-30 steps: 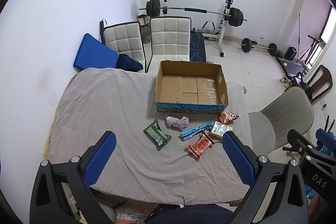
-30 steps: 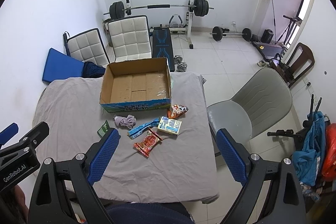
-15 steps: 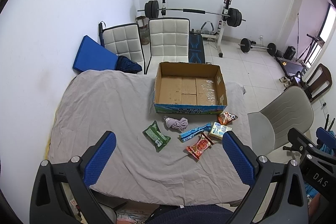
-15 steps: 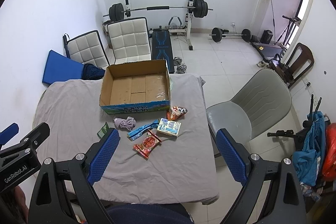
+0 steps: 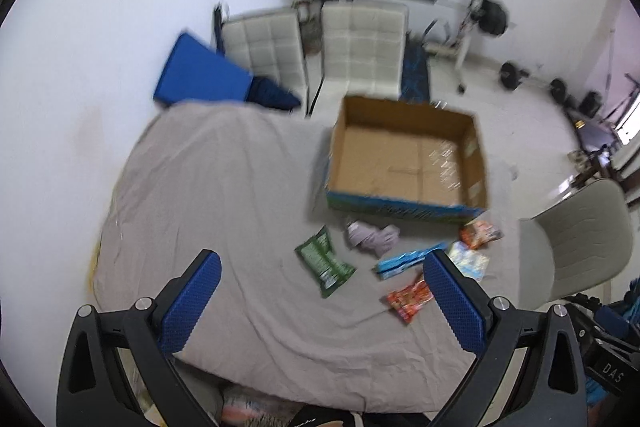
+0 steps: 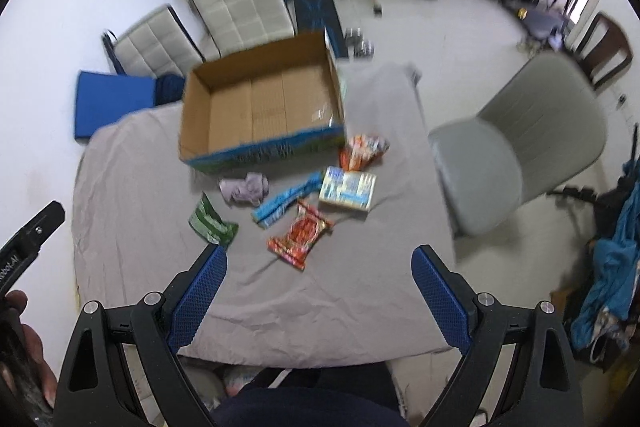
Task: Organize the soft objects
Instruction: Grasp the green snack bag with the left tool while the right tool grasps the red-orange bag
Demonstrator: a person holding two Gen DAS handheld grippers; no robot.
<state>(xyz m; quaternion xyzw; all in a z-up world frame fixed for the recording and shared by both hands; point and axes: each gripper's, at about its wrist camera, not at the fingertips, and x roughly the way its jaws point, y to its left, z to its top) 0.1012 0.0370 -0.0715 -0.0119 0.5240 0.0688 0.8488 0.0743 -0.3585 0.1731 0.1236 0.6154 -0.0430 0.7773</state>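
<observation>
An empty open cardboard box (image 5: 404, 163) (image 6: 260, 107) stands on a table under a grey cloth (image 5: 208, 195) (image 6: 132, 195). In front of it lie a green packet (image 5: 325, 261) (image 6: 211, 223), a crumpled lilac cloth (image 5: 372, 237) (image 6: 245, 187), a blue packet (image 5: 408, 259) (image 6: 289, 199), a red packet (image 5: 408, 298) (image 6: 301, 236), a pale boxy packet (image 5: 469, 259) (image 6: 348, 187) and an orange packet (image 5: 480, 231) (image 6: 363, 149). My left gripper (image 5: 320, 303) and right gripper (image 6: 320, 303) are open and empty, well above the table's near edge.
A grey chair (image 6: 520, 143) (image 5: 580, 231) stands right of the table. Two white padded chairs (image 5: 320, 47) (image 6: 236, 7), a blue mat (image 5: 196, 75) (image 6: 112, 99) and a barbell rack (image 5: 472, 11) stand behind it. Blue clothing (image 6: 612, 267) hangs at far right.
Both grippers have moved forward and down toward the table; the box and packets look larger and the frames are blurred. Nothing on the table has moved.
</observation>
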